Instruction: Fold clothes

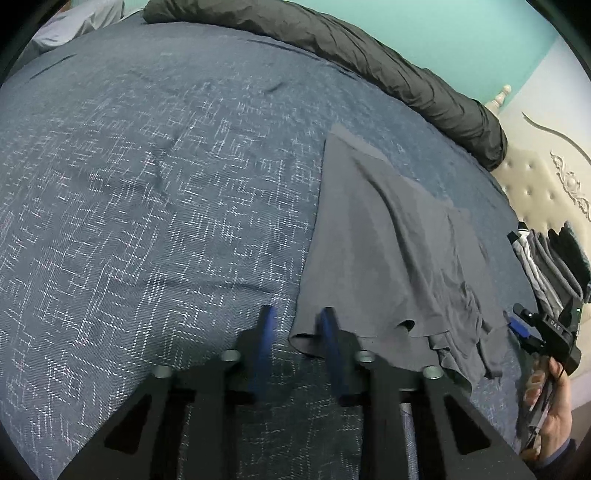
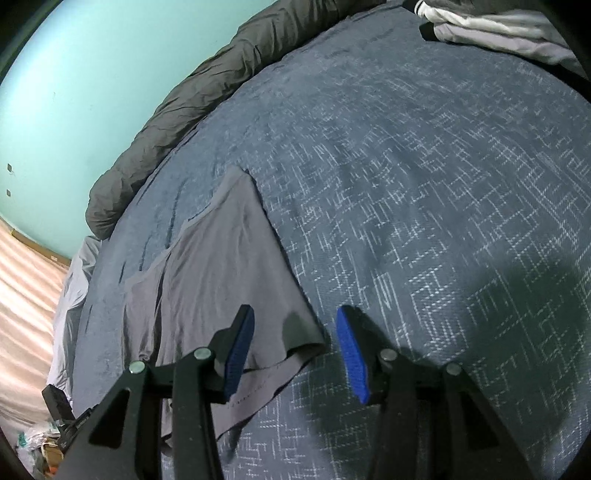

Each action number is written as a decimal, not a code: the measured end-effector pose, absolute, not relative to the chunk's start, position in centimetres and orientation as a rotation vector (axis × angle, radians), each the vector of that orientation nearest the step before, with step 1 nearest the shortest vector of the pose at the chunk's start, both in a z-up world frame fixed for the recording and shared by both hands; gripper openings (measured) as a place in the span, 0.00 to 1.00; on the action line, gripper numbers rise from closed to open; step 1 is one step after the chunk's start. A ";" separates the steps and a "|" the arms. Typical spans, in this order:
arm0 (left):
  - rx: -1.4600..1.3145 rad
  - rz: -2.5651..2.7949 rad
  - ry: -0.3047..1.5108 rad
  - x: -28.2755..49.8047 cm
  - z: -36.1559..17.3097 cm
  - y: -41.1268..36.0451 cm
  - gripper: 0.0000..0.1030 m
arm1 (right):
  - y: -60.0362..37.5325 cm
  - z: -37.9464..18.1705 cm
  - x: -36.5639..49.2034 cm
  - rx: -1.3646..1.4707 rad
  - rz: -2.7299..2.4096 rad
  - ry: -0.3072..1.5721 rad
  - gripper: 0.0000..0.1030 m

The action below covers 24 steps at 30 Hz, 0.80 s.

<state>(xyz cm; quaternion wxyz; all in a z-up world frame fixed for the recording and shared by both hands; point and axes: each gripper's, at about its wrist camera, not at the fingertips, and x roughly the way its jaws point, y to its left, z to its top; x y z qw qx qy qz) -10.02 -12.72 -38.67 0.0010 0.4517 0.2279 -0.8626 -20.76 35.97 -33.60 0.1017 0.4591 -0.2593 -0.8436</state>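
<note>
A grey pair of shorts (image 1: 388, 243) lies spread on the blue patterned bedspread (image 1: 147, 203). My left gripper (image 1: 297, 325) is open, just above the bed, with the shorts' near left corner between its blue pads. In the right wrist view the same shorts (image 2: 218, 280) lie left of centre. My right gripper (image 2: 295, 336) is open over their near right corner, whose hem curls up between the fingers. The right gripper (image 1: 546, 332) also shows at the right edge of the left wrist view, held in a hand.
A dark grey rolled duvet (image 1: 369, 62) lies along the far side of the bed against a teal wall. A pile of folded clothes (image 1: 546, 266) sits near the padded headboard (image 1: 535, 177); it also shows in the right wrist view (image 2: 491, 29). Floor and clutter lie off the bed's left edge (image 2: 33, 443).
</note>
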 end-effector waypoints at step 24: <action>1.250 -2.630 0.998 -7.9 -38.4 -16.9 0.02 | 36.7 -34.0 -21.1 1.313 -2.537 -0.737 0.02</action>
